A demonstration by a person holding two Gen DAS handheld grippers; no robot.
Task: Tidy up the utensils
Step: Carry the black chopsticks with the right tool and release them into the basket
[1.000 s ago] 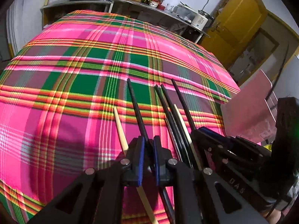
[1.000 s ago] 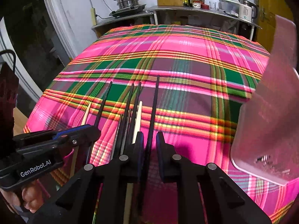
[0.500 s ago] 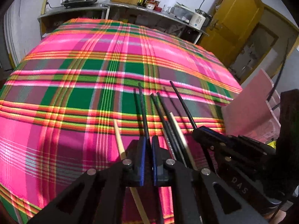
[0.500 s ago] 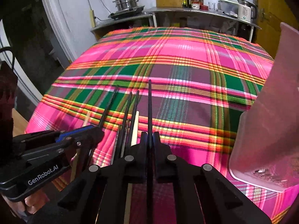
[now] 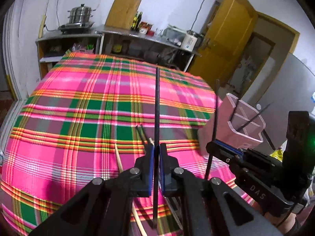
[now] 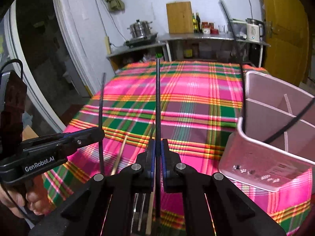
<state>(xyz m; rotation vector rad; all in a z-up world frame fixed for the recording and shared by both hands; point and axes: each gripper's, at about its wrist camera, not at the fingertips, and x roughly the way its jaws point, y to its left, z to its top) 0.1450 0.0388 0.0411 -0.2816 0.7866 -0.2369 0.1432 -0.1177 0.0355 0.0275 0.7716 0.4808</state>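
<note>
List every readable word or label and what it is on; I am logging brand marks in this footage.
"GenRobot.AI": white print on the side of the left tool.
"DAS": pale letters on the side of the right tool.
Pink bin: dark sticker print on its front, too small and blurred to read.

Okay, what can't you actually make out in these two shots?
- Left wrist view: the left gripper covers the near ends of the loose chopsticks on the cloth, so no count.
- Right wrist view: the loose chopsticks are motion-blurred, and the print on the pink holder is too small to read.
- Both views: the holder's compartment floors are hidden by its own walls.
</note>
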